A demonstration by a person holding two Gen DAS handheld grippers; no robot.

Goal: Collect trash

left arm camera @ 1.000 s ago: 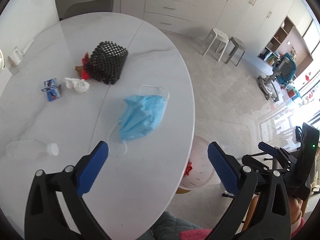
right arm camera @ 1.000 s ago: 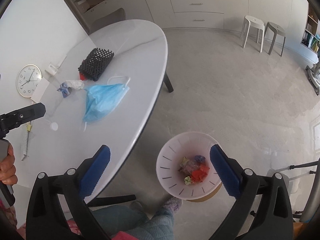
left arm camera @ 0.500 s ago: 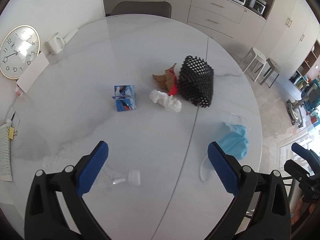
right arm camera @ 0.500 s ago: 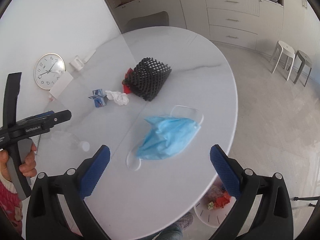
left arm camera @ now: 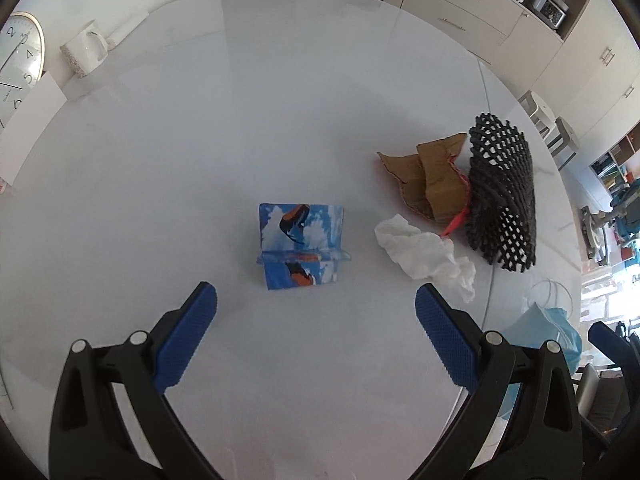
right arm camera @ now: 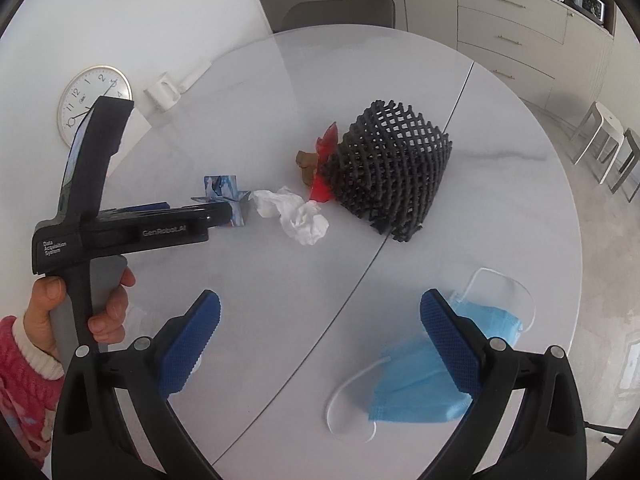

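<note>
A small blue carton [left arm camera: 301, 246], printed with white clouds and an orange-black figure, lies crushed flat on the white table [left arm camera: 200, 120], its folded seam running across it. At its 3 o'clock, just beside it, sits a crumpled white tissue [left arm camera: 426, 254]. Torn brown cardboard [left arm camera: 428, 176] with a red underside lies at the tissue's 12 o'clock, leaning against a black mesh sleeve [left arm camera: 502, 196] that lies on its side, open end showing. A light blue face mask [right arm camera: 432, 372] lies creased near the table's edge at 5 o'clock, its white ear loops spread out.
</note>
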